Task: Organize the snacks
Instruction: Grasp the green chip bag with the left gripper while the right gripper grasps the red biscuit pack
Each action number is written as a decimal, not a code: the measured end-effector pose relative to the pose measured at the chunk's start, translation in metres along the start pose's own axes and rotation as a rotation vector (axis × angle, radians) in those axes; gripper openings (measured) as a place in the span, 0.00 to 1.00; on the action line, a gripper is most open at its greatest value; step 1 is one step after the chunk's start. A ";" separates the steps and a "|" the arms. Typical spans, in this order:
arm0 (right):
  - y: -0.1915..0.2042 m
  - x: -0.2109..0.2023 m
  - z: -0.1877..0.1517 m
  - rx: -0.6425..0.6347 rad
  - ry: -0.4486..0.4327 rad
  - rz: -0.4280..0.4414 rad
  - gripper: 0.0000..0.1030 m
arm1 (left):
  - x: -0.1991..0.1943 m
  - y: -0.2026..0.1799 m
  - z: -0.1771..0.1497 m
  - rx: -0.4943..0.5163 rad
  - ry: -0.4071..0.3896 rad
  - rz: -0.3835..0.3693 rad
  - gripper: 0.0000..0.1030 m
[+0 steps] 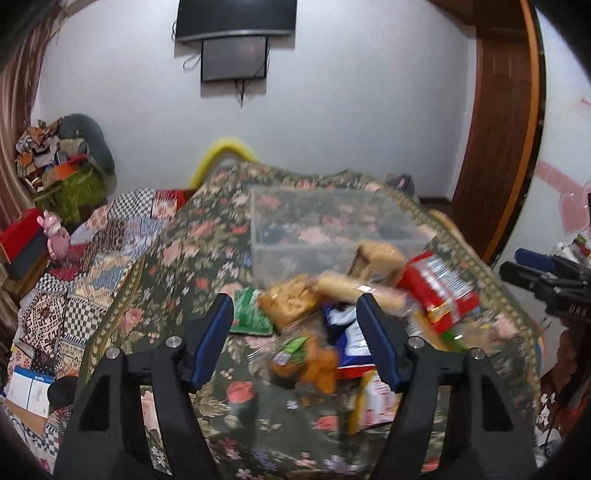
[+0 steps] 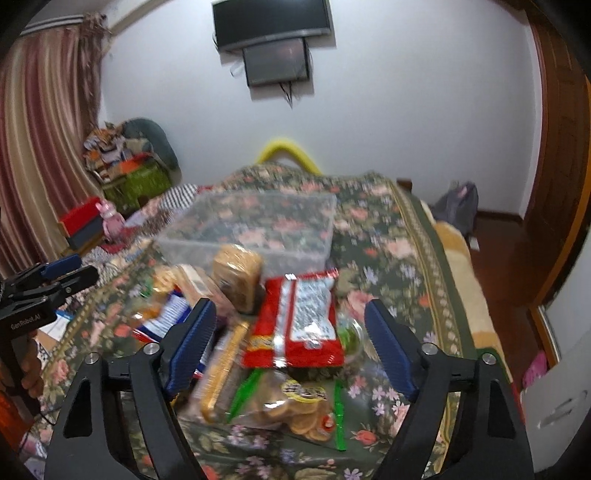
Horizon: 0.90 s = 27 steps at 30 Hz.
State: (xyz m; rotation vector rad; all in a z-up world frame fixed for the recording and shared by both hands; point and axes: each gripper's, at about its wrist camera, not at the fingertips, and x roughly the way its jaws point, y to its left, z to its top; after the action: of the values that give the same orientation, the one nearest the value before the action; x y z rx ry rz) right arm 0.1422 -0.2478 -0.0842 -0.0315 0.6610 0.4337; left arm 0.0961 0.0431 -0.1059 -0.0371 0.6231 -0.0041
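White walls enclose the room, with a dark wall-mounted screen (image 2: 271,24) at the top centre of the right wrist view and a striped curtain (image 2: 40,147) along its left edge. Below, a floral bedspread (image 2: 388,236) covers the bed and fills the middle of both views.

Clear plastic bin (image 2: 258,225) — sits on the bedspread, centre frame, just beyond the snack pile. Its contents cannot be determined through the blur.

Snack pile — lies on the bedspread in front of the bin:
- Red packet (image 2: 299,321), flat, label side up, centre of the right wrist view.
- Brown biscuit pack (image 2: 238,277), upright, just beyond the red packet and near the bin wall.
- Bag of round crackers (image 2: 295,406), lower centre, partly under the red packet's near edge.
- Blue-and-white packet (image 1: 349,332), centre of the left wrist view, partly behind a finger.
- Green packet (image 1: 251,310), at the pile's left edge in that view.

Left gripper (image 1: 295,343): jaws spread wide, nothing between them, positioned over the pile.

Right gripper (image 2: 291,343): jaws spread wide, nothing gripped, the red packet visible in the gap.
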 end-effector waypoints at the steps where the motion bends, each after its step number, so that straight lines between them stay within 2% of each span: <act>1: -0.003 0.005 -0.001 0.004 0.020 -0.005 0.75 | 0.008 0.004 -0.002 -0.001 0.020 0.002 0.67; 5: -0.010 0.025 -0.004 0.013 0.083 -0.006 0.69 | 0.036 0.022 -0.006 -0.017 0.076 0.016 0.67; 10: -0.019 0.047 -0.005 0.033 0.137 0.013 0.62 | 0.065 0.037 -0.003 -0.025 0.122 0.030 0.62; 14: -0.023 0.061 -0.004 0.047 0.171 0.029 0.58 | 0.092 0.049 -0.003 -0.031 0.185 0.036 0.51; 20: -0.024 0.075 -0.006 0.059 0.216 0.072 0.58 | 0.129 0.061 -0.010 -0.031 0.281 0.022 0.50; 25: -0.021 0.082 -0.002 0.062 0.231 0.108 0.58 | 0.140 0.058 -0.010 -0.017 0.303 -0.015 0.50; 27: -0.016 0.084 0.000 0.042 0.238 0.110 0.61 | 0.145 0.057 -0.009 -0.010 0.311 -0.021 0.51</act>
State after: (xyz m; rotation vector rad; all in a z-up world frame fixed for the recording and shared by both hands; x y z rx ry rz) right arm 0.2079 -0.2306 -0.1367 -0.0073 0.9090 0.5266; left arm 0.2081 0.0971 -0.1994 -0.0534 0.9334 -0.0274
